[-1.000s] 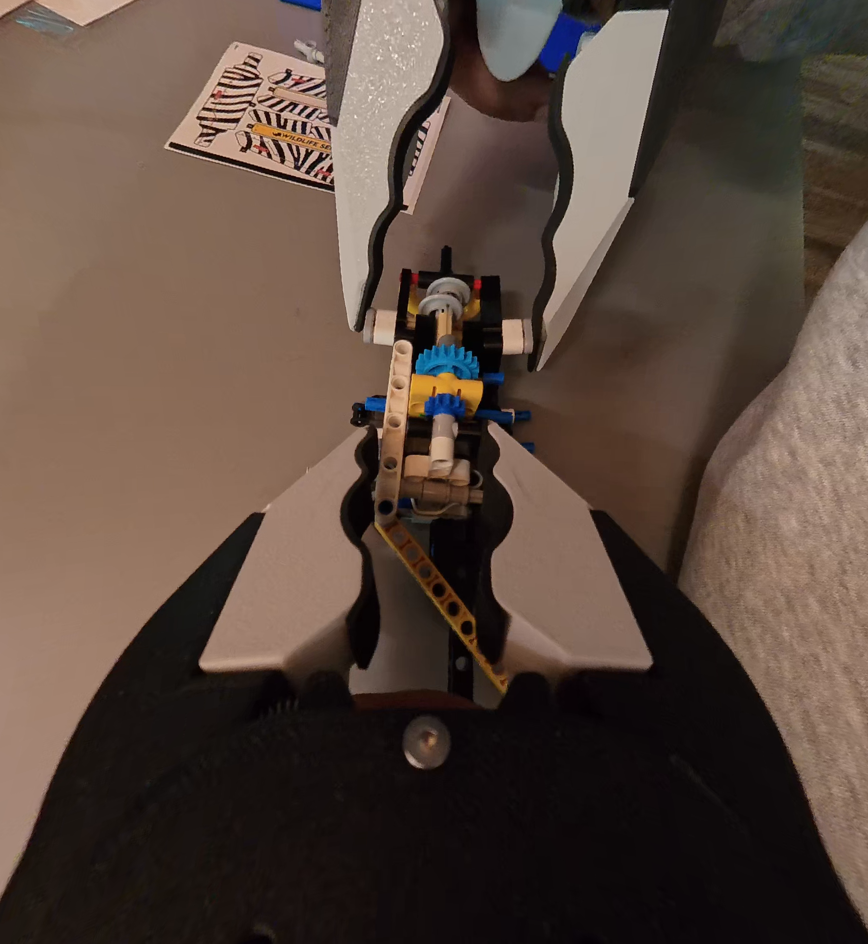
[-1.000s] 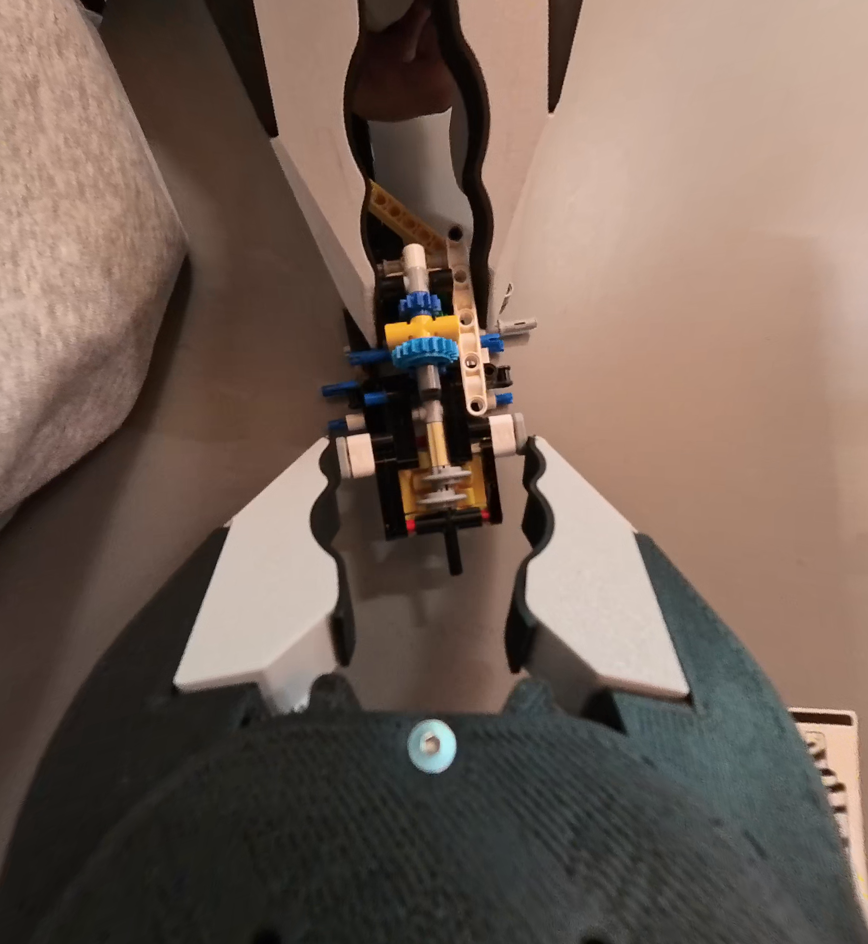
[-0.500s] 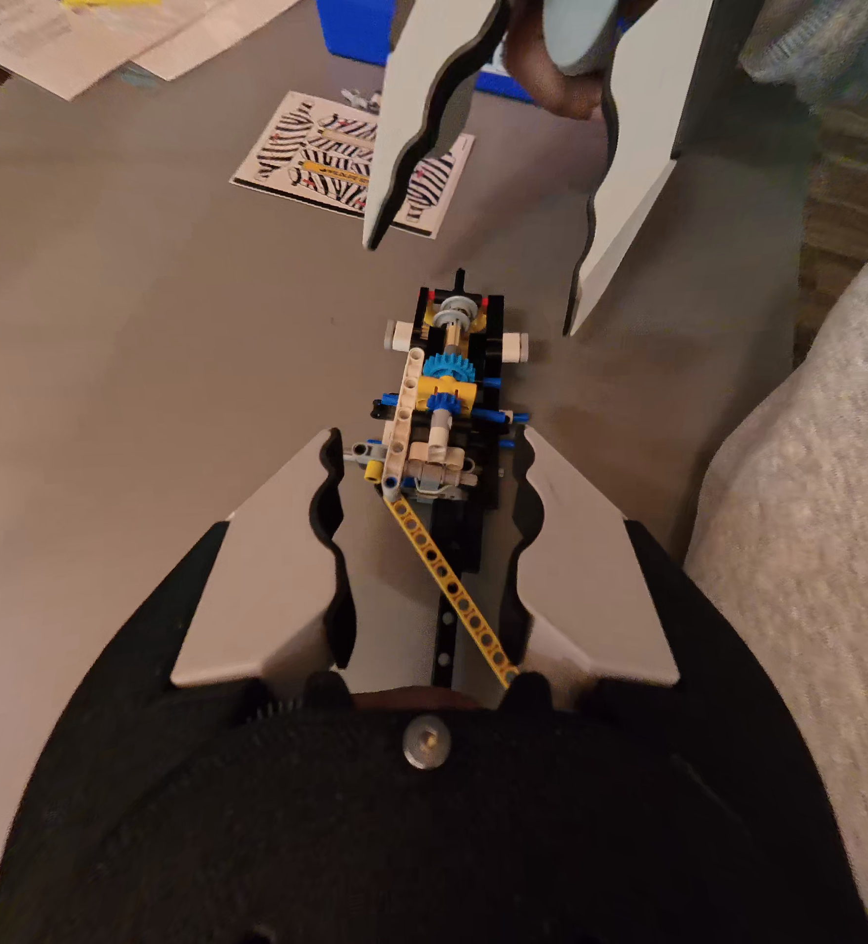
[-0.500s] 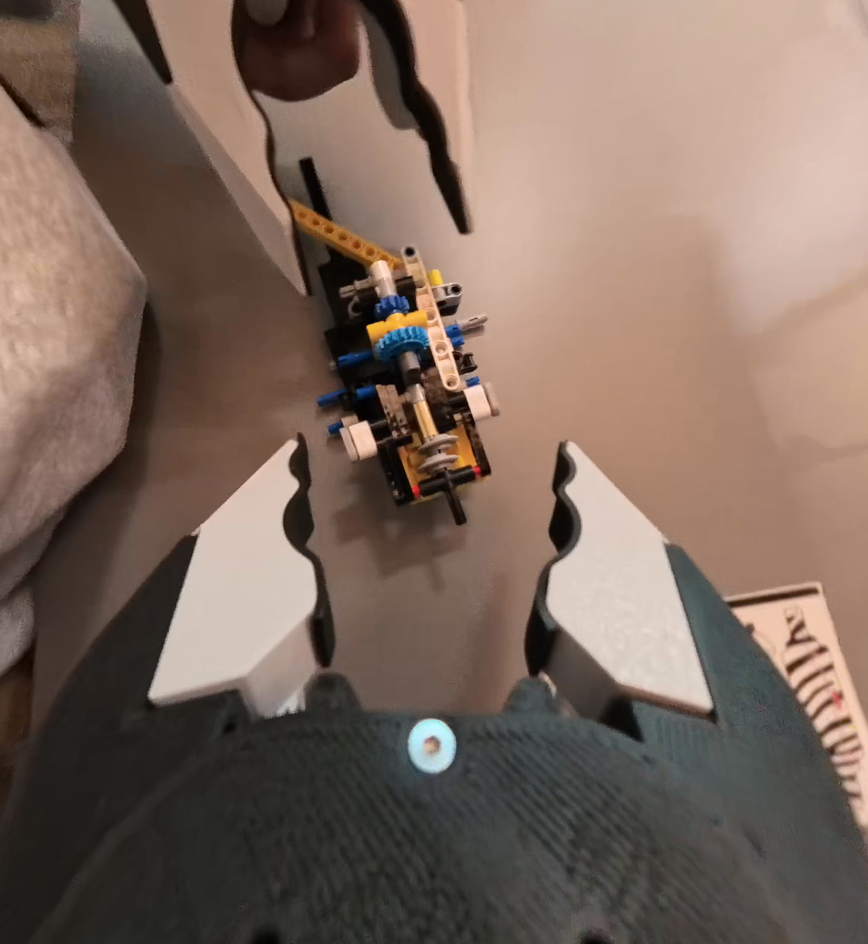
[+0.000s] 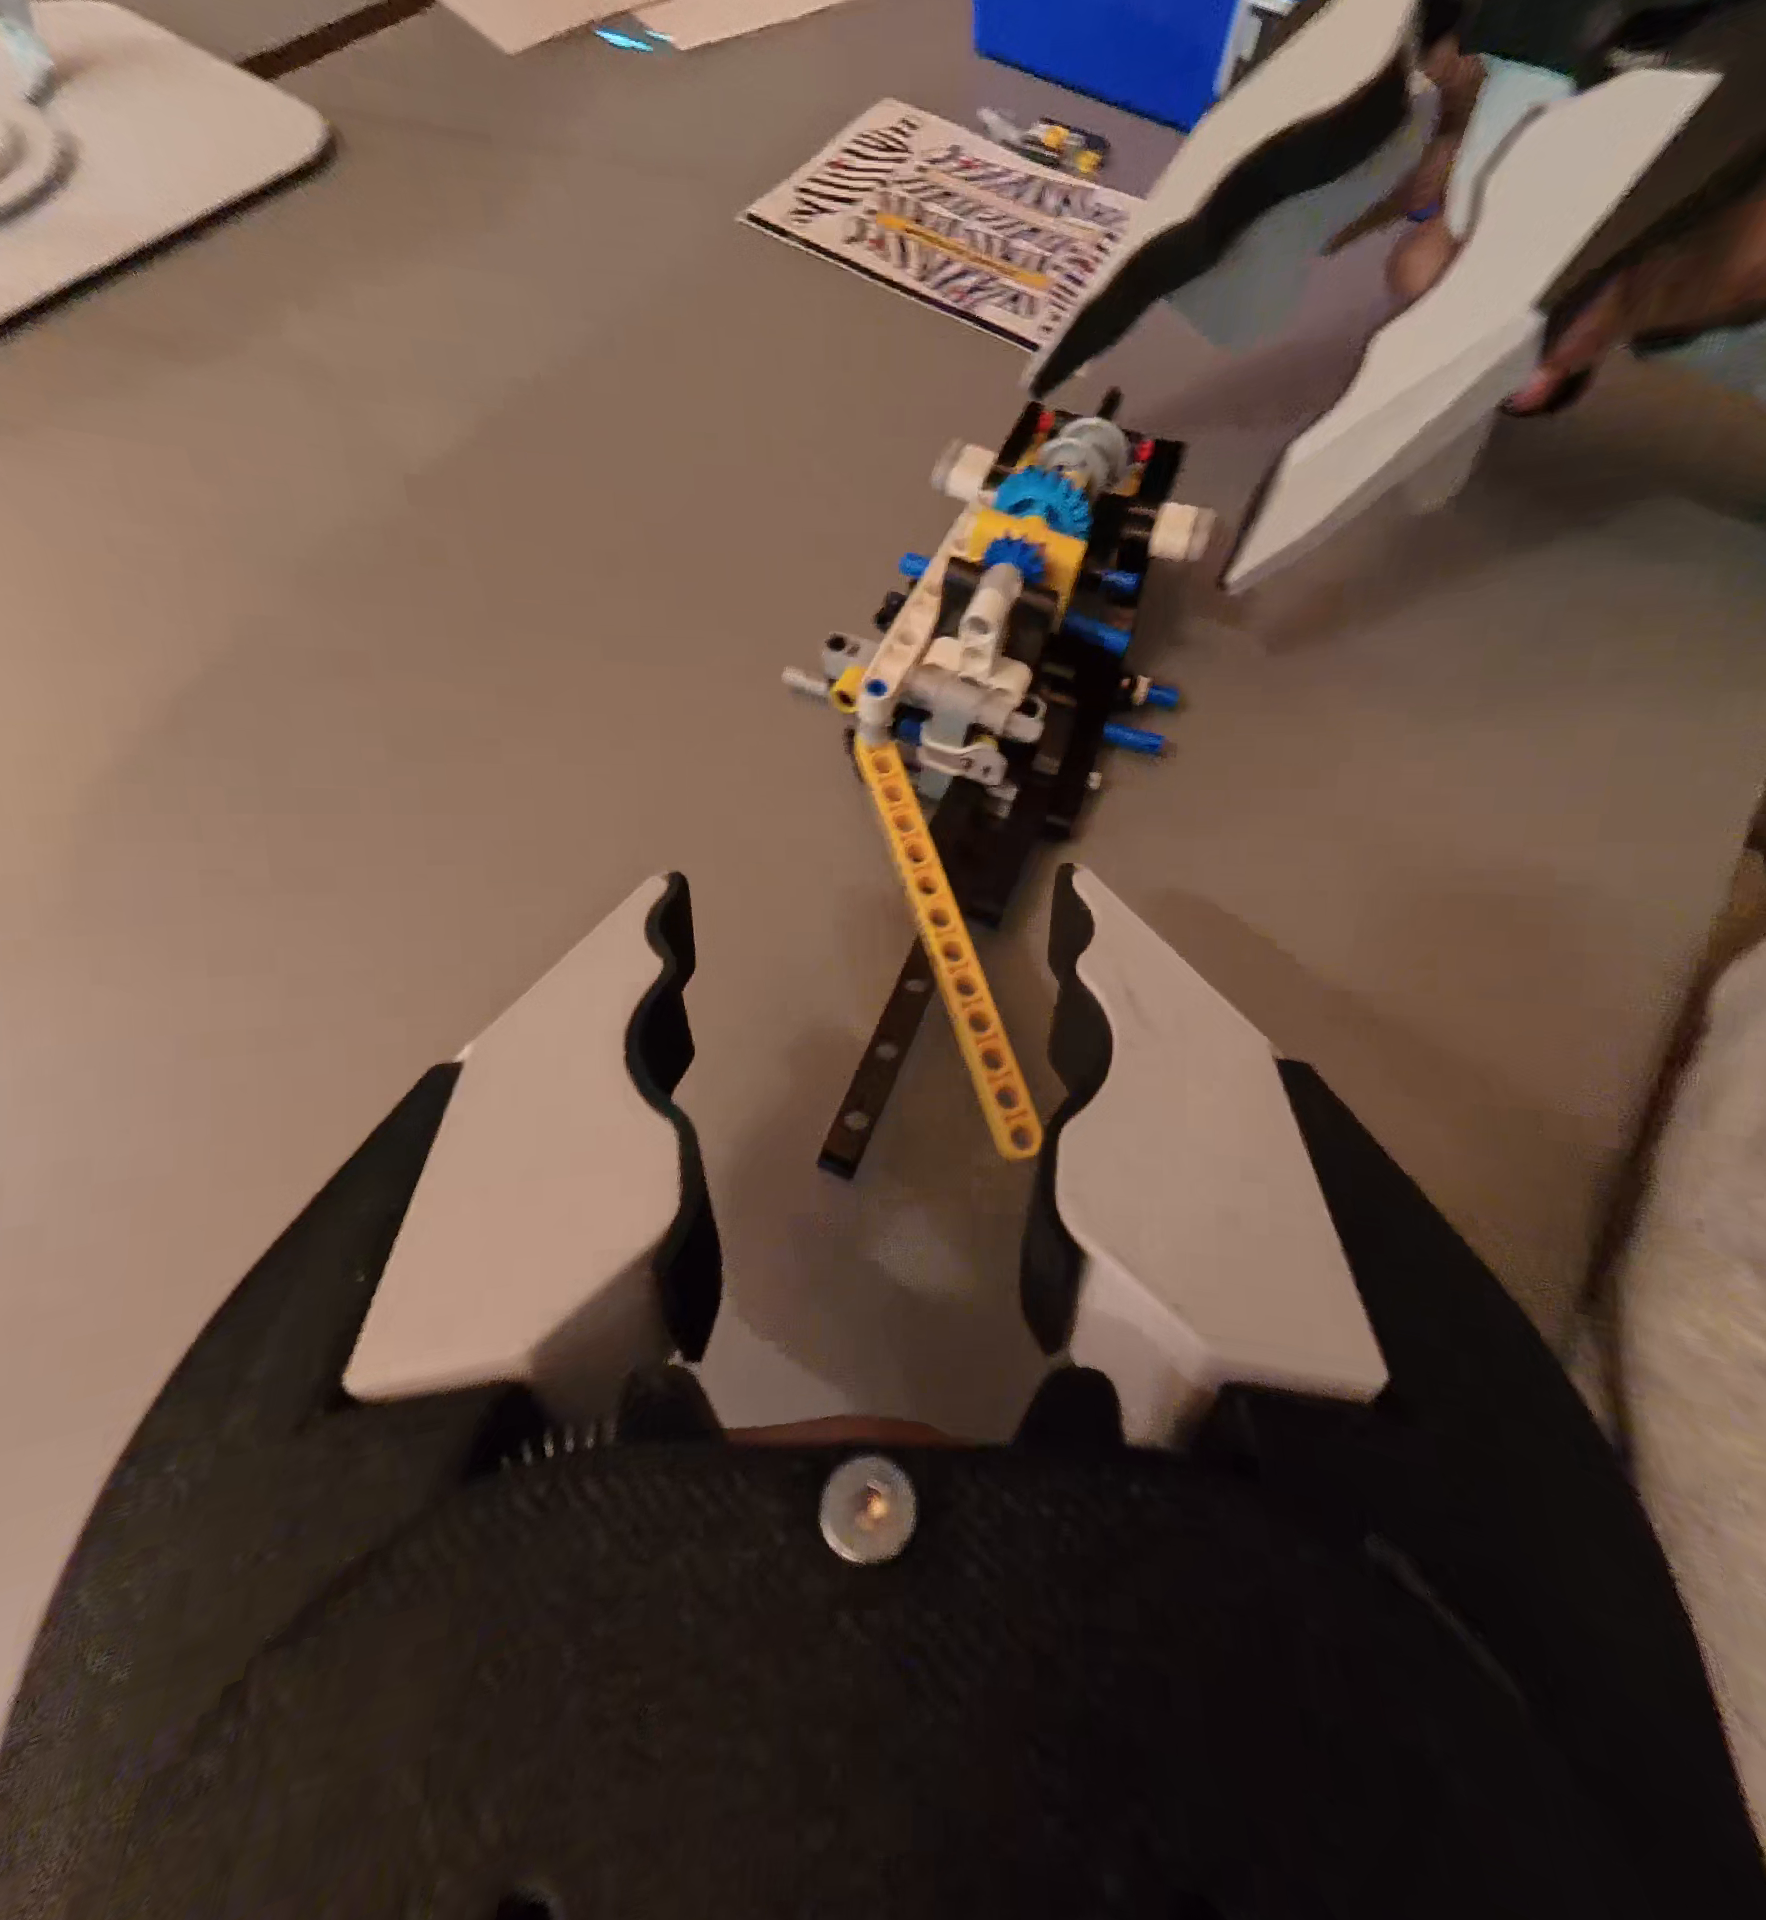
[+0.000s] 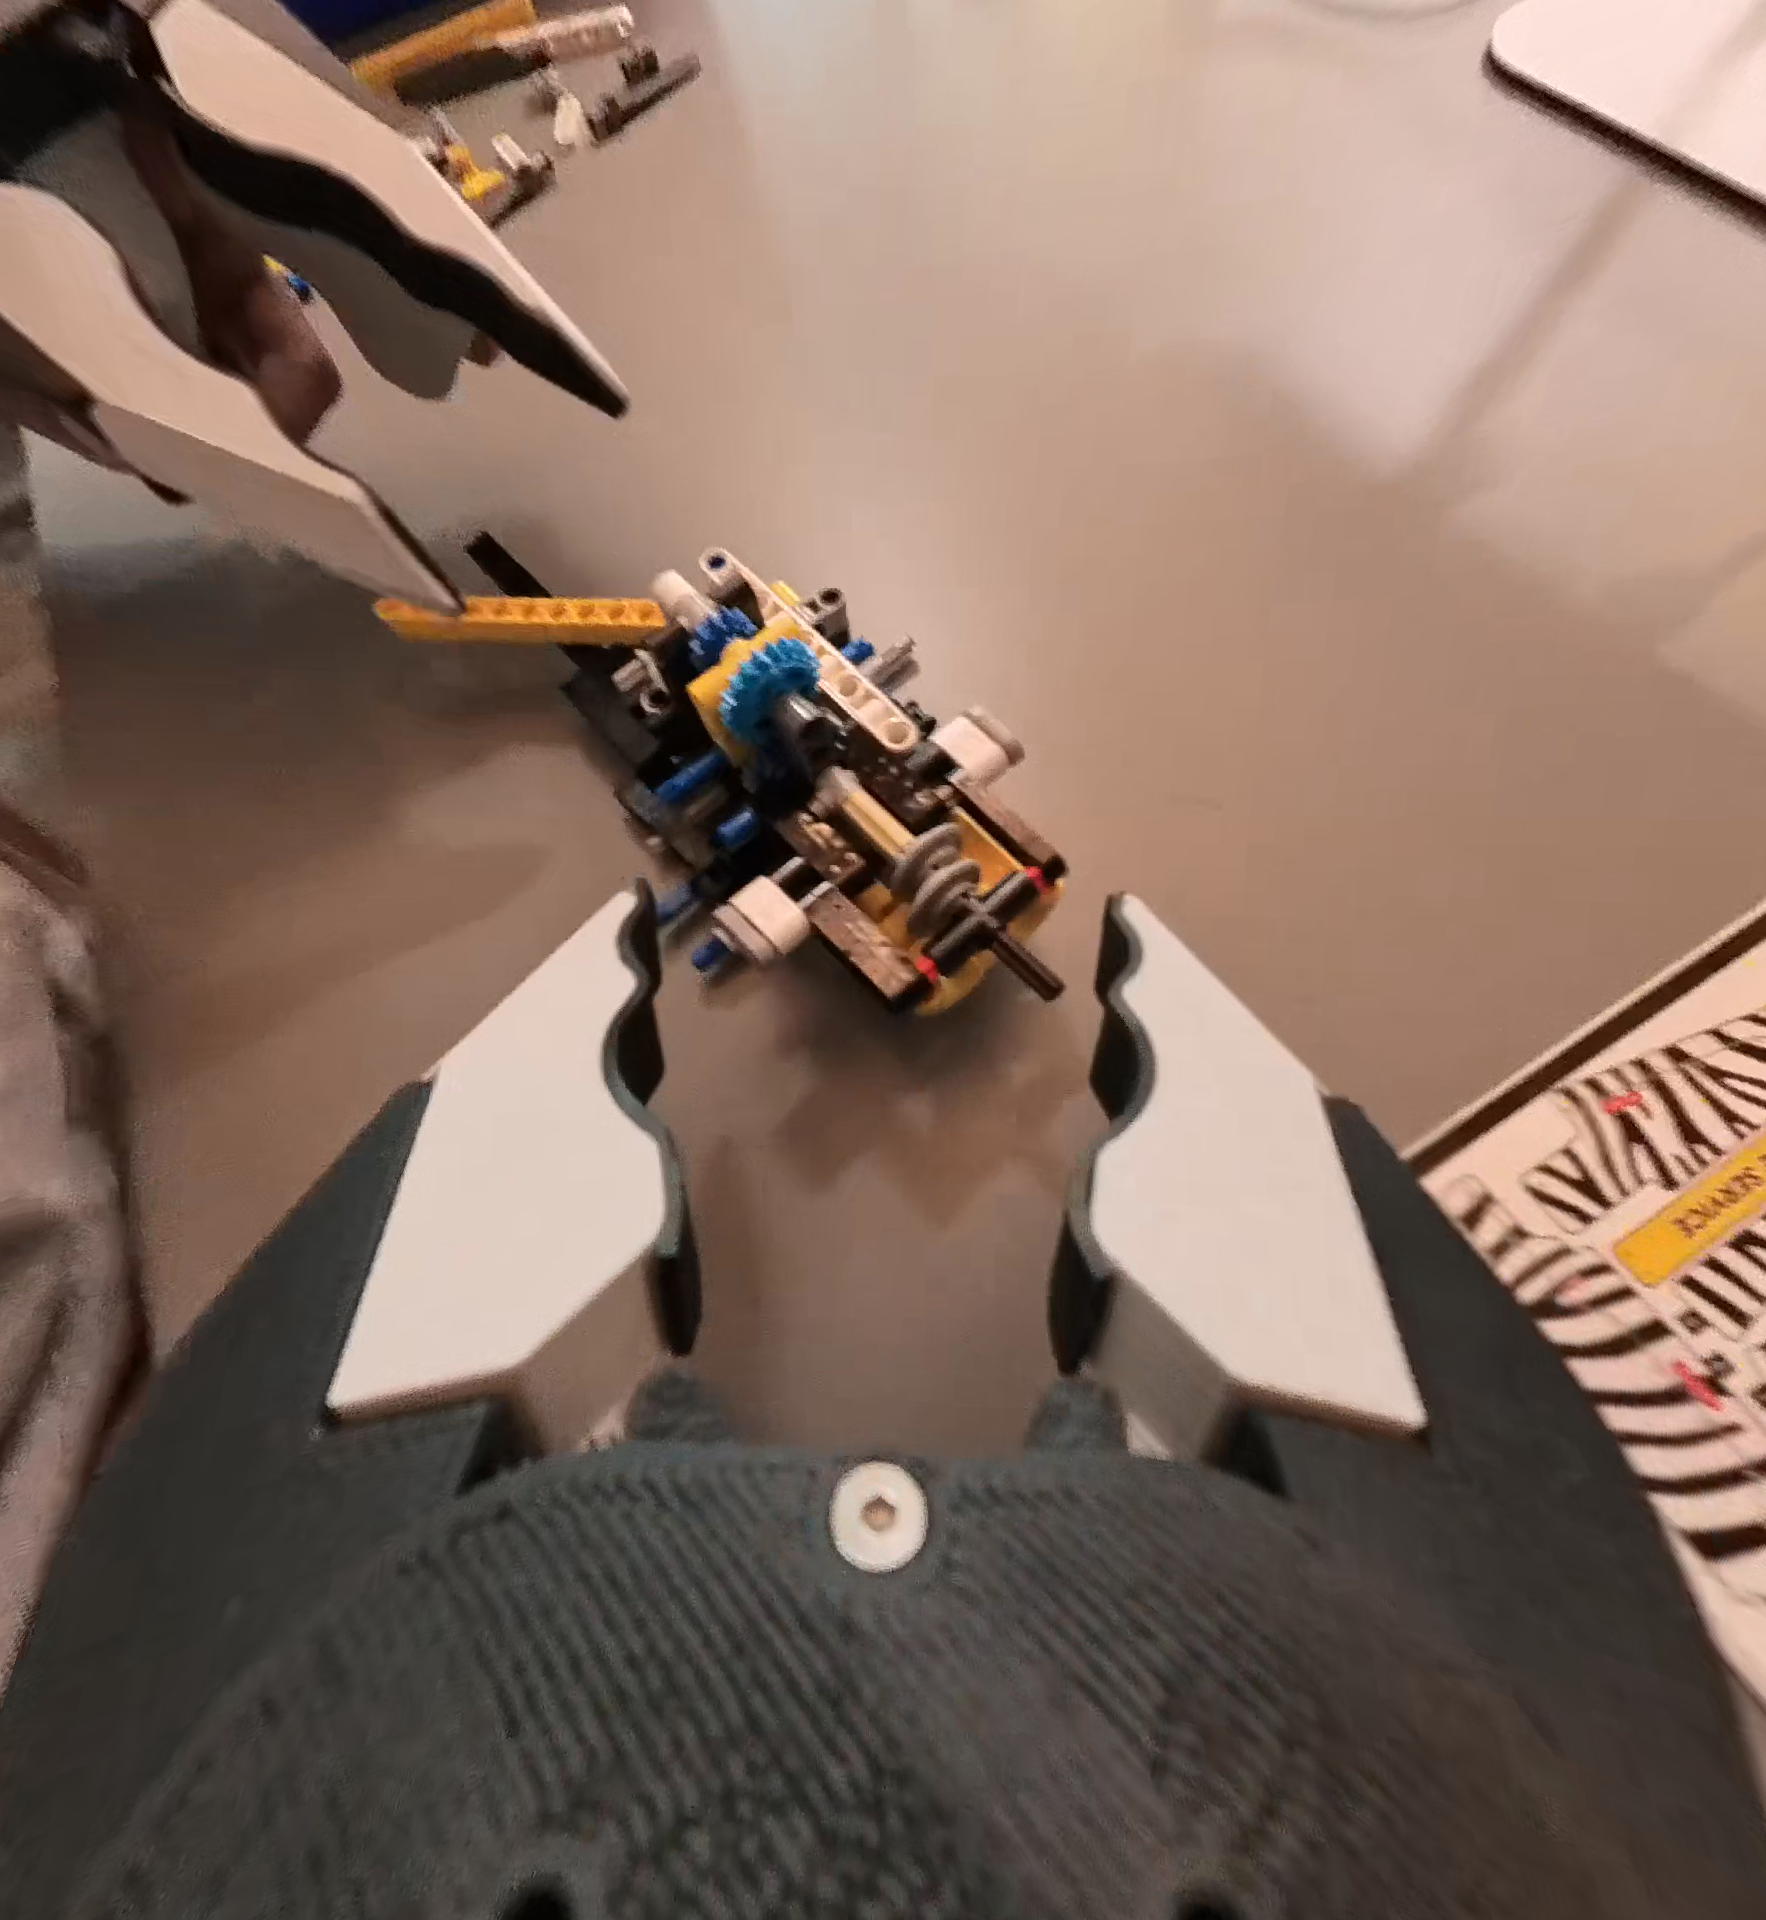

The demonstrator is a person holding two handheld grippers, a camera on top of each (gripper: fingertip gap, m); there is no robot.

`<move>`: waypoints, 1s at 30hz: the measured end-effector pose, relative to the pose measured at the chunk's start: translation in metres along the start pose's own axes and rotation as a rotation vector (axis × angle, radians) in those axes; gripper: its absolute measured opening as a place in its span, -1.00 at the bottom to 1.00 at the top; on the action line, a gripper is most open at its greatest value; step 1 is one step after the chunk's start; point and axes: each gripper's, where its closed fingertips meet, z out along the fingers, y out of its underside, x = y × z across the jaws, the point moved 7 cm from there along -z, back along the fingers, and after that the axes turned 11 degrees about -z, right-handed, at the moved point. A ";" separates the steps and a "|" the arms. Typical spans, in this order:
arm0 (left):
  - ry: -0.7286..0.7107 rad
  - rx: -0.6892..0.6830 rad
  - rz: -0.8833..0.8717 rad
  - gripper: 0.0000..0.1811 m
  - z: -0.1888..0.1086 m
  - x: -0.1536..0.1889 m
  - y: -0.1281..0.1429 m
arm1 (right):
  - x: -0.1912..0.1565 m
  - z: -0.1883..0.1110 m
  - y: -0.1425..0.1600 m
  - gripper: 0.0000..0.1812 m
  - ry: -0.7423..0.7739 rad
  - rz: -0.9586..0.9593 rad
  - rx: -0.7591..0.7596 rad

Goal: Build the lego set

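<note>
On a grey-brown tabletop [image 5: 391, 582], a partly built lego model [image 5: 1014, 644] sat free of both handheld claws, its black frame carrying blue gears [image 5: 1040, 499], white connectors and a long yellow beam [image 5: 946, 951] that angled off one end beside a black beam [image 5: 884, 1049].

Both claws had let go. The left gripper [image 5: 871, 904] hung spread wide and empty just short of the model's beam end, the yellow beam's tip lying between its fingers without touching them as far as the left wrist view showed. The right gripper [image 6: 874, 920] was likewise released, its fingers parted on either side of the model's axle end [image 6: 1004, 935] and clear of it.

From the right wrist view, the left gripper's fingertip [image 6: 411, 566] appeared over the far tip of the yellow beam; whether it touched could not be told.

Toward the table's far edge in the left wrist view lay a zebra-striped sticker sheet [image 5: 952, 229], with a blue box [image 5: 1097, 47] behind it and a pale mat [image 5: 110, 177] near the far left corner. Loose lego pieces [image 6: 536, 94] were scattered at the opposite side in the right wrist view. Grey fabric [image 5: 1752, 1247] bordered the table's near edge.
</note>
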 end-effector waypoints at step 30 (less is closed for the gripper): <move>0.112 0.405 -0.175 -0.31 -0.022 0.020 -0.003 | -0.018 -0.024 0.016 -0.24 0.120 0.010 0.148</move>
